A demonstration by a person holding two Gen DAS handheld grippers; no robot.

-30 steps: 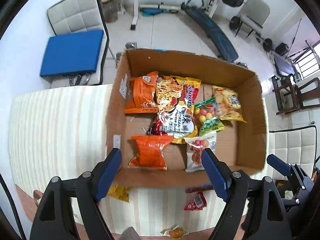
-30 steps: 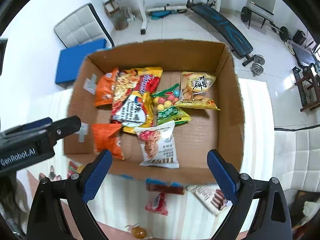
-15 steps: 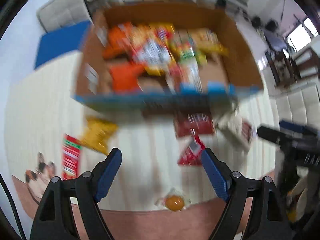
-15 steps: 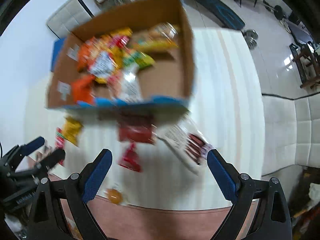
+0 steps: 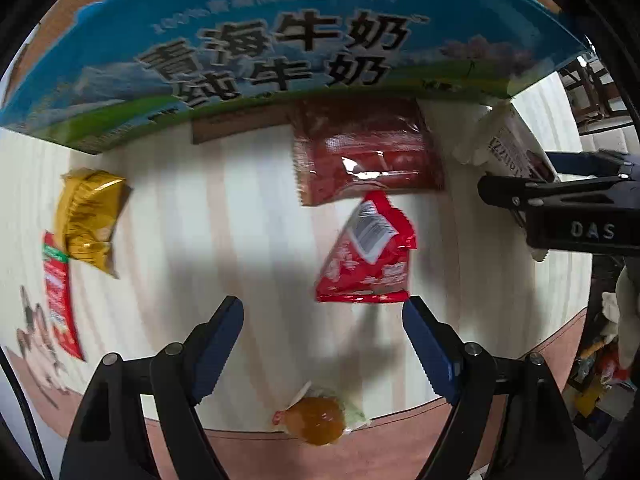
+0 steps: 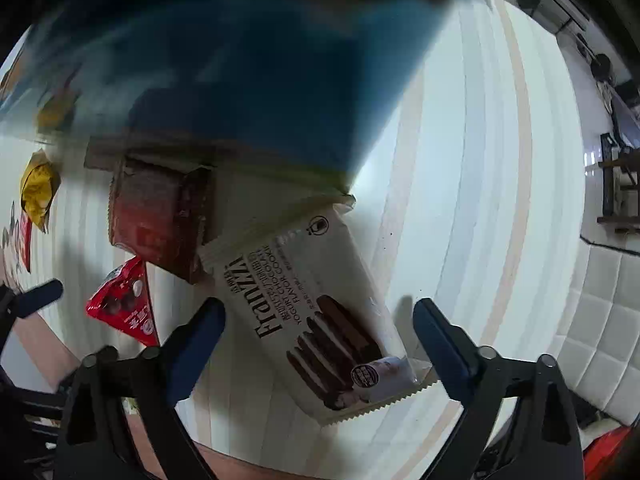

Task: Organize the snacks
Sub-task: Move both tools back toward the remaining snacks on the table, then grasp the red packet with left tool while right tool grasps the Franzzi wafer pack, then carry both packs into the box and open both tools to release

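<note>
My left gripper (image 5: 322, 332) is open and empty, low over the table, just short of a small red snack packet (image 5: 366, 256). A dark red packet (image 5: 364, 156) lies beyond it against the blue side of the cardboard box (image 5: 280, 48). My right gripper (image 6: 318, 330) is open, its fingers either side of a white Franzzi cookie pack (image 6: 312, 308). The right gripper also shows at the right of the left wrist view (image 5: 560, 204). The snacks inside the box are hidden.
A yellow packet (image 5: 88, 220) and a thin red packet (image 5: 60, 300) lie at the table's left. A wrapped orange sweet (image 5: 320, 420) sits at the near table edge. A white padded chair (image 6: 600, 340) stands to the right.
Both grippers have dropped from above the box to just over the table in front of it. The box side now fills the top of both views.
</note>
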